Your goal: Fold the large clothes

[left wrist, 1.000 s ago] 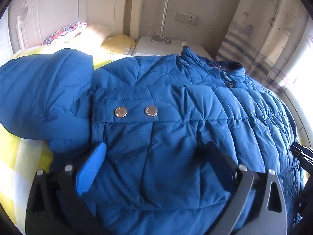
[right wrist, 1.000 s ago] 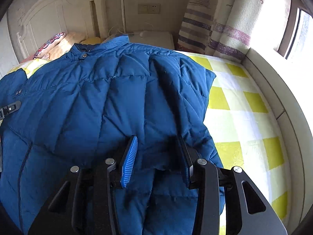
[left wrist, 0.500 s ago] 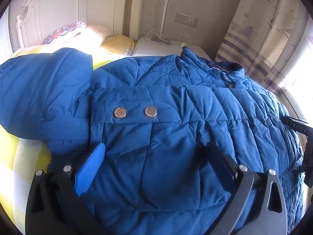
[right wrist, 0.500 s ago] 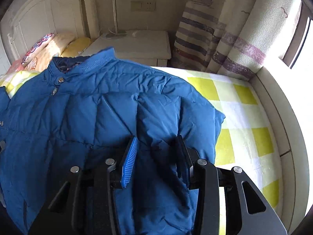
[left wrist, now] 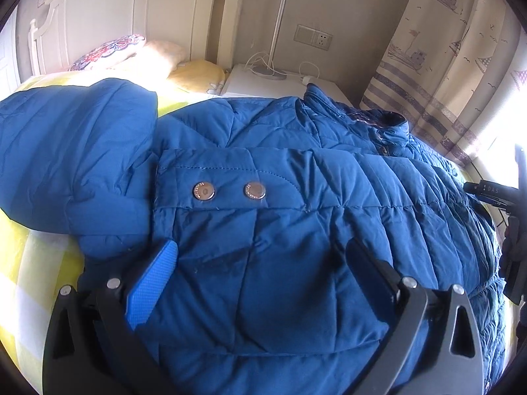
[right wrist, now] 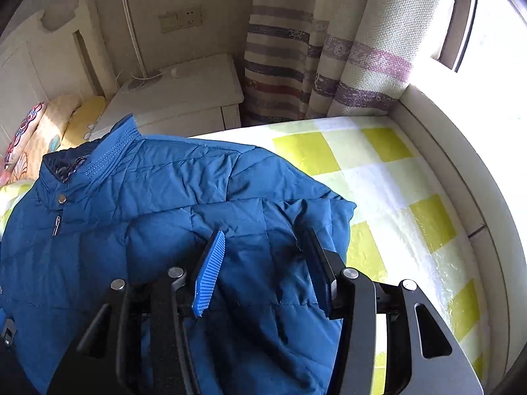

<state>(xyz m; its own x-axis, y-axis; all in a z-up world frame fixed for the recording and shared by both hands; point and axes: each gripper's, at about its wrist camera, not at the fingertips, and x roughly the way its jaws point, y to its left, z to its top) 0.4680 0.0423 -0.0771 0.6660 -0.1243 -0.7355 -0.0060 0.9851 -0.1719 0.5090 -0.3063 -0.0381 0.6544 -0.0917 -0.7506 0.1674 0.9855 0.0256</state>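
Both wrist views look steeply down from close above the blue jacket [left wrist: 263, 263] on the bed [right wrist: 395, 181], facing the headboard end. They share the jacket's collar [right wrist: 108, 151] and the nightstand [left wrist: 250, 79].

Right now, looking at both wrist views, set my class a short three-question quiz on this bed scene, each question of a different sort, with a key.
1. True or false: the padded blue quilted jacket lies on a yellow-and-white checked bedspread.
2. How many round metal snap buttons show on the sleeve cuff in the left wrist view?
3. Multiple choice: what stands on the white bedside cabinet? A) a slim silver lamp B) a green bottle C) a stack of books

Key
1. True.
2. Two.
3. A.

Note for trainees: the right gripper has jacket fabric between its pads, and its jaws are opening; the left gripper stands wide over the sleeve.
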